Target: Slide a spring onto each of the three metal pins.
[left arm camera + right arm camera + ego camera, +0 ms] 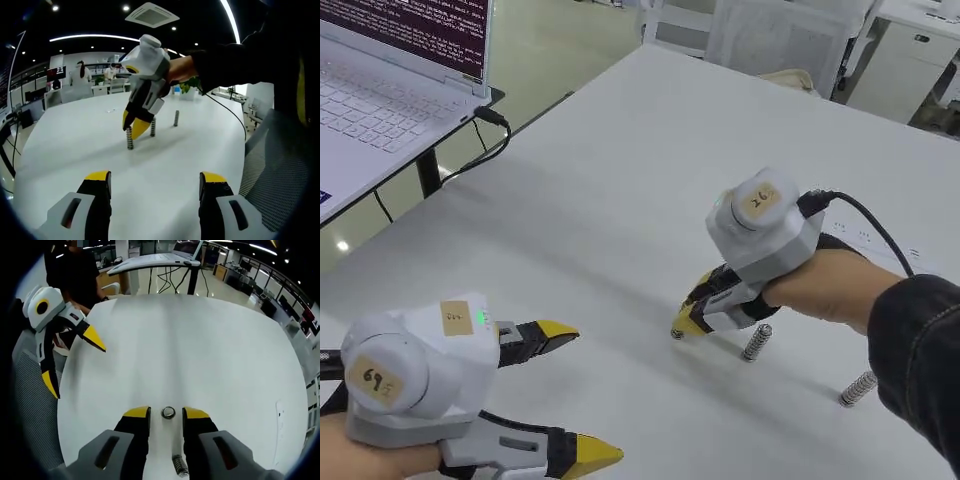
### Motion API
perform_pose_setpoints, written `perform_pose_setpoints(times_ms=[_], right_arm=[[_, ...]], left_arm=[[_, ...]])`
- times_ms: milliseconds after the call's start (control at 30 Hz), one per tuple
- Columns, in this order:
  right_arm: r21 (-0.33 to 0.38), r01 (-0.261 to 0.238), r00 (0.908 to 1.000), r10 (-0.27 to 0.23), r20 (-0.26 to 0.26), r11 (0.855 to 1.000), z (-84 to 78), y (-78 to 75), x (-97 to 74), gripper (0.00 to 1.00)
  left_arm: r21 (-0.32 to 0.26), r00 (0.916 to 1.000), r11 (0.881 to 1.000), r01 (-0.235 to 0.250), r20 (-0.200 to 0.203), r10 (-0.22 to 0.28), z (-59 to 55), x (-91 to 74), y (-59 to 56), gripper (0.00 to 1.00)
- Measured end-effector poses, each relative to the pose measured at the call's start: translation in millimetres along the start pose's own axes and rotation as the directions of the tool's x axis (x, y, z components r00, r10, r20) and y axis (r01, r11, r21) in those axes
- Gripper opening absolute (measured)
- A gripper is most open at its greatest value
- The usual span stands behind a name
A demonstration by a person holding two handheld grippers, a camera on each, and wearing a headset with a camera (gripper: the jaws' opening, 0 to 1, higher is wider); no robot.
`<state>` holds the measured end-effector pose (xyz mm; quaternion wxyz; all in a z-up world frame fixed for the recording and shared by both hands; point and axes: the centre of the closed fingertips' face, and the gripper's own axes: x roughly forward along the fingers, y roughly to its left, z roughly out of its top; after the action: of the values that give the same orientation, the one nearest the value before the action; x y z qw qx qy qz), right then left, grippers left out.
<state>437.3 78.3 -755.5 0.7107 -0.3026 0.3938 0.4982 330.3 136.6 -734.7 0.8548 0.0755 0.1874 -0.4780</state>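
Note:
Three springs stand upright on pins on the white table (620, 170). My right gripper (682, 324) points down over the nearest spring (677, 333). From above, that spring (168, 413) shows as a ring between the yellow tips of the right gripper (166, 409), with a small gap on each side. A second spring (756, 342) and a third spring (858, 388) stand to its right. My left gripper (575, 392) hovers open and empty at the near left. From the left gripper (156, 176), the three springs (130, 138) stand in a row.
An open laptop (380, 80) sits on a stand at the far left, with a black cable (492, 128) hanging from it. Chairs and white furniture (770, 40) stand beyond the far table edge. A cable (870, 225) trails from my right gripper.

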Motion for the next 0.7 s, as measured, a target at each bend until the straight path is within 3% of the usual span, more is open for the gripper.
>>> perform_pose_setpoints(times_ms=[200,400,700], right_arm=[[0.002,0.013,0.9998,-0.013,0.013,1.000,1.0,-1.1,-2.9,0.34],[0.016,0.037,0.9975,-0.038,0.060,0.999,5.1,-5.4,-8.0,0.47],[0.043,0.074,0.9876,-0.079,0.135,0.996,10.4,-9.4,-13.8,0.80]], left_arm=[[0.003,1.0000,1.000,0.001,-0.002,-0.001,0.5,0.3,0.0,0.68],[0.002,1.0000,1.000,0.003,-0.005,-0.003,1.0,0.6,-0.7,0.69],[0.004,0.9999,1.000,0.006,-0.010,-0.006,1.2,1.3,-2.6,0.69]])
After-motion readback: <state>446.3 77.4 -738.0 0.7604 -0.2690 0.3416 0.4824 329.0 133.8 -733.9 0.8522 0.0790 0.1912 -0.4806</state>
